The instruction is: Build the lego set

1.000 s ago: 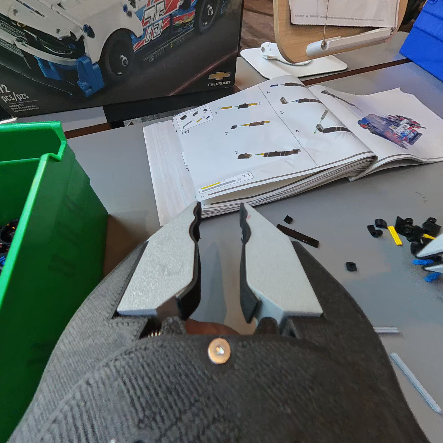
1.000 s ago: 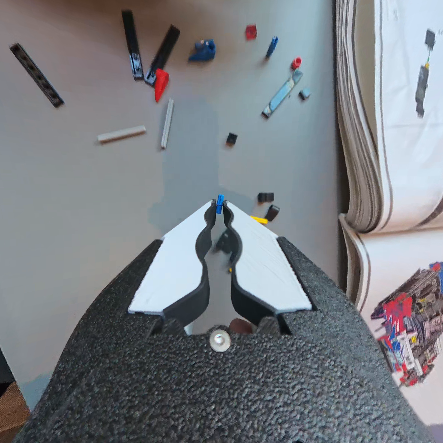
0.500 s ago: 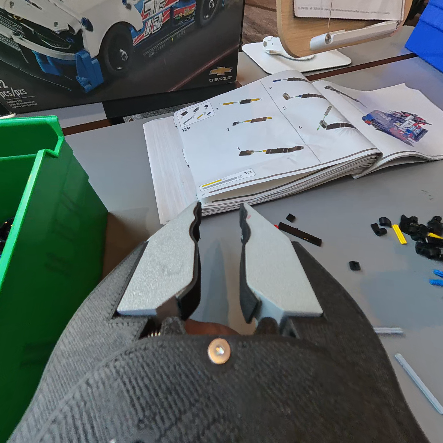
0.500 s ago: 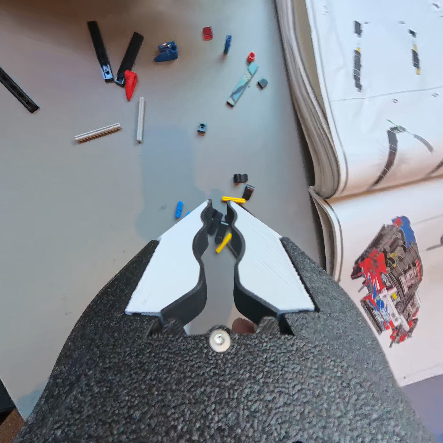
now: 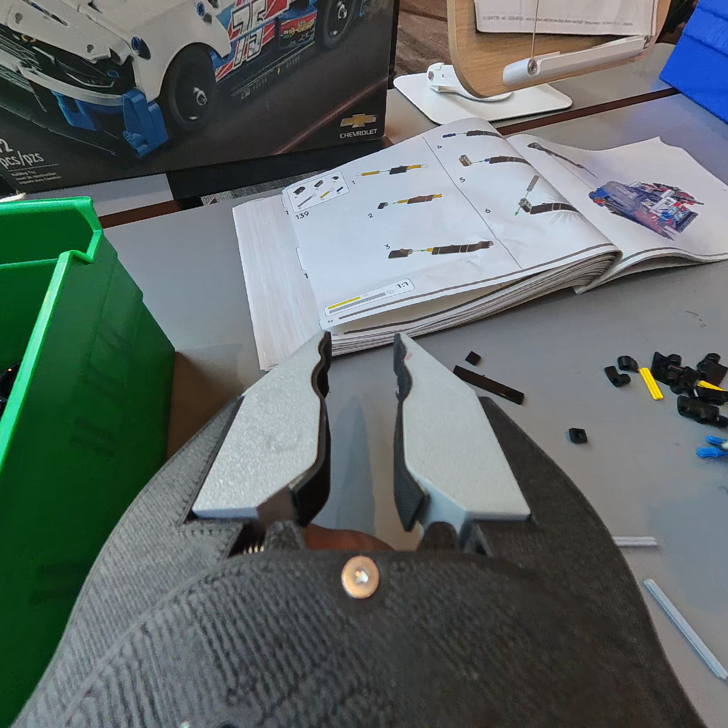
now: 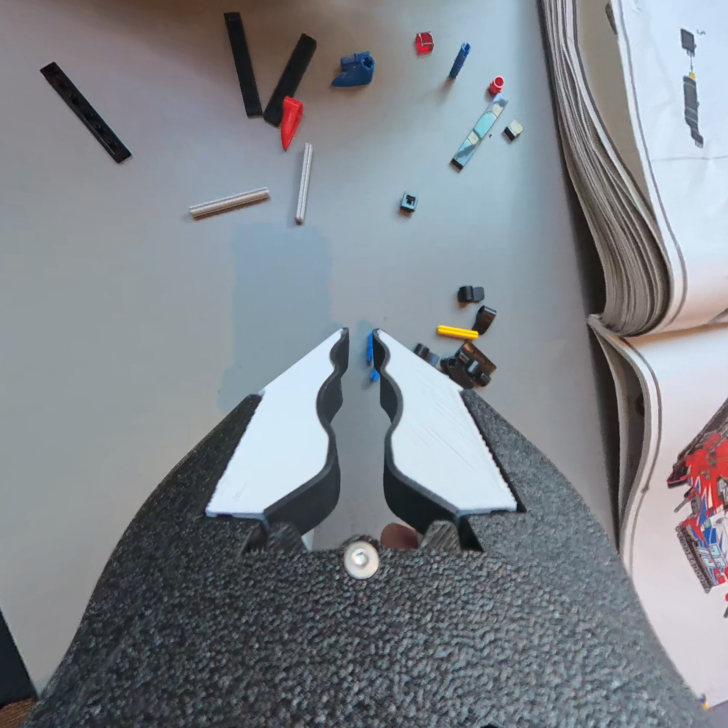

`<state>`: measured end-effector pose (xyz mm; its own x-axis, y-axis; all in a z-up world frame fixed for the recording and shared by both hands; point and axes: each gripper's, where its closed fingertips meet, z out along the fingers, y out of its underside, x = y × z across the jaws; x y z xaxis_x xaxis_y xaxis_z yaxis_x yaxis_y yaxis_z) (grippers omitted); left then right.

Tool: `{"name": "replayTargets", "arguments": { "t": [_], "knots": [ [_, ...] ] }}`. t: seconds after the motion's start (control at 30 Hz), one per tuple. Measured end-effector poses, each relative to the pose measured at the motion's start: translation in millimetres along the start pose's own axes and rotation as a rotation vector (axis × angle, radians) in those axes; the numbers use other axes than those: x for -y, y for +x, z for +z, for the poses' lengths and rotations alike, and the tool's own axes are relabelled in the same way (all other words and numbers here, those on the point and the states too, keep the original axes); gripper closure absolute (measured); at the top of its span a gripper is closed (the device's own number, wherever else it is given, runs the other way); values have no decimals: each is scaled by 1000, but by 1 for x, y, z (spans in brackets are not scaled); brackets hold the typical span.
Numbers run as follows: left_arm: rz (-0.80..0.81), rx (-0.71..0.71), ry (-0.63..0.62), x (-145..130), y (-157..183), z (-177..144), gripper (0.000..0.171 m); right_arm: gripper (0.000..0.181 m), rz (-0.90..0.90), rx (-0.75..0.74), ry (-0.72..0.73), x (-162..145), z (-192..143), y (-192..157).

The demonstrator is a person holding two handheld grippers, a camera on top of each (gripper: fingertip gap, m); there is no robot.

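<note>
Grey tabletop [image 6: 118, 315] w/ loose lego bits scattered, nothing visibly joined yet. Right gripper [image 6: 360, 335] is released, jaws apart w/ a narrow gap, tips over a small blue pin [image 6: 369, 346] that lies on the table between them; not pinched as far as I can tell. A 2nd blue bit [image 6: 374, 376] sits just behind it. Just beside on the right: yellow axle [image 6: 457, 331] and a cluster of black connectors [image 6: 470, 364]. Farther off: two grey axles [image 6: 228, 203], black beams [image 6: 84, 112], red wedge [image 6: 291, 120], dark blue piece [image 6: 354, 71].

Left gripper [image 5: 360, 342] also released, empty, hovering near the green bin [image 5: 78, 354], pointed at the instruction booklet [image 5: 433, 236], which lies open on a sub-assembly page. Set box [image 5: 197, 78] stands behind it.

Progress est.: the finished model isn't in either view, so overall stage unclear. For this sub-step parts look only laid out; picking the pin, then mating it w/ the connectors/axle, all appears left to do.
</note>
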<state>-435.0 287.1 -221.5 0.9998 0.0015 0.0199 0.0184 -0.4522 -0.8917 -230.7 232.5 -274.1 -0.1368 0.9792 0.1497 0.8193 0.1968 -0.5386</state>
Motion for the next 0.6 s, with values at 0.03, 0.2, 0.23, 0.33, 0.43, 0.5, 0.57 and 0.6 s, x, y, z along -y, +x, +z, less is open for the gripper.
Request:
{"name": "replayTargets", "arguments": {
  "t": [0.03, 0.2, 0.23, 0.33, 0.43, 0.5, 0.57, 0.6],
  "knots": [
    [0, 2, 1, 0, 0, 0, 143, 171, -13, -8, -6, 1, 2, 0],
    [-11, 5, 1, 0, -3, 0, 143, 175, -33, -59, -58, -9, 5, 8],
    [-13, 4, 0, 0, -3, 0, 143, 178, -34, -63, -62, -10, 4, 8],
    [-5, 4, 1, 0, -2, 0, 143, 178, -32, -87, -63, -10, 1, 14],
    [-5, 4, 1, 0, -2, 0, 143, 177, -19, -100, -33, -7, -4, 18],
    [-7, 7, 1, 0, -3, 0, 143, 177, -2, -119, 0, -3, -9, 24],
    [-11, 8, 2, 1, -4, 0, 143, 177, 20, -148, 38, 2, -15, 31],
    [-12, 9, 2, 1, -5, 0, 143, 177, 35, -158, 58, 4, -18, 34]
  ]
}}
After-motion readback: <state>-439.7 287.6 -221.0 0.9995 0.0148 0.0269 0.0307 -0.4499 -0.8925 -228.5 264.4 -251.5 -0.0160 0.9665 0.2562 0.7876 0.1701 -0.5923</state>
